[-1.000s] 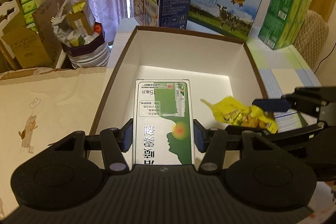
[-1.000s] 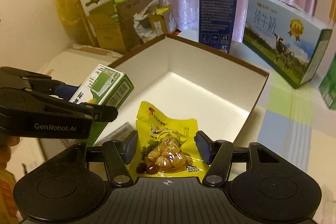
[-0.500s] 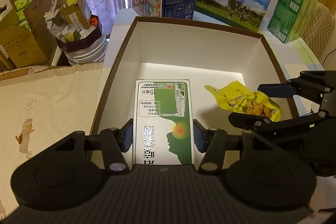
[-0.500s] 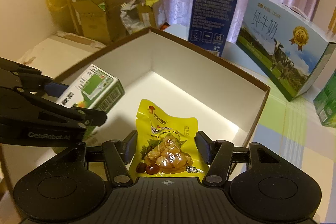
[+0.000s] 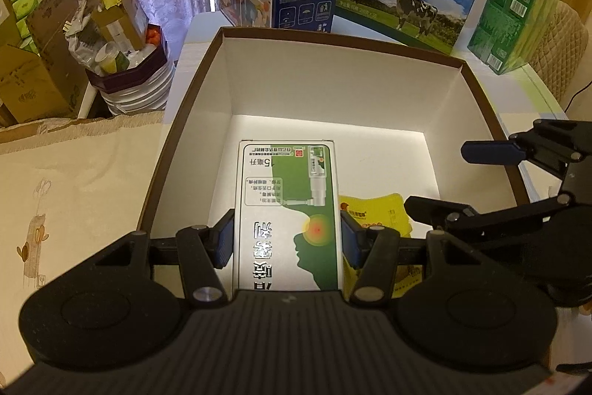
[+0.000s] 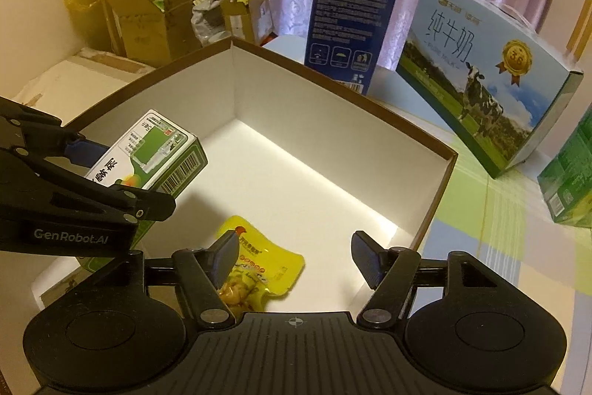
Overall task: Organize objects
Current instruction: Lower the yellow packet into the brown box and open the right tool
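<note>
Both tools are black plastic with blue pads. On the left gripper (image 5: 286,243) the two fingers are pressed tight on the sides of the medicine box (image 5: 288,210), which is held over the inside of the big box (image 5: 333,80). The right gripper (image 6: 294,260) is spread wide, with nothing between its fingers.

The medicine box is a flat cardboard block, white and green, with a spray bottle and a face drawn on top. The snack bag (image 6: 259,265) is shiny, soft and yellow (brown lumps can be seen through its clear window). It is lying on the smooth white floor of the big box, which has thin brown edges.

A bar code on the end of the medicine box is shown only by the right view. Only a corner of the bag is seen from the left view.
</note>
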Demonstrator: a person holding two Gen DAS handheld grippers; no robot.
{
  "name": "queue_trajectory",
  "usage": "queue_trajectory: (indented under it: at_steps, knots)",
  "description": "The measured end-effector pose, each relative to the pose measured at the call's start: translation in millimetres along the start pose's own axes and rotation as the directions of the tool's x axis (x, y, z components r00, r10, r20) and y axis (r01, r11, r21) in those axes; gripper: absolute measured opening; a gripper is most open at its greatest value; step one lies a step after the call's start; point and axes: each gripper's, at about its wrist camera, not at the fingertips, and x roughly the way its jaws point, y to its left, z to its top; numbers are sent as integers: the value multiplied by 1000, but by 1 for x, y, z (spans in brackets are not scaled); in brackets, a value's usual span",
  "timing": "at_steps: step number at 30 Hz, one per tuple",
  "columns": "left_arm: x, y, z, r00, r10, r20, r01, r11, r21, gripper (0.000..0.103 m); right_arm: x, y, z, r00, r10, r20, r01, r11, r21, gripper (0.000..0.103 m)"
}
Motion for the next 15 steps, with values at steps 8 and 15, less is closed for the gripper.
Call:
queue_trajectory:
  at_steps: [8,15]
  knots:
    - [8,-3,3,1000,-5,-10,5,1000,7,51,0,-6,3,1000,14,12,-14,1000,16,65]
    - [6,-2,6,999,22,23,-22,1000,15,67,-4,-9,3,999,20,27,-21,999,32,65]
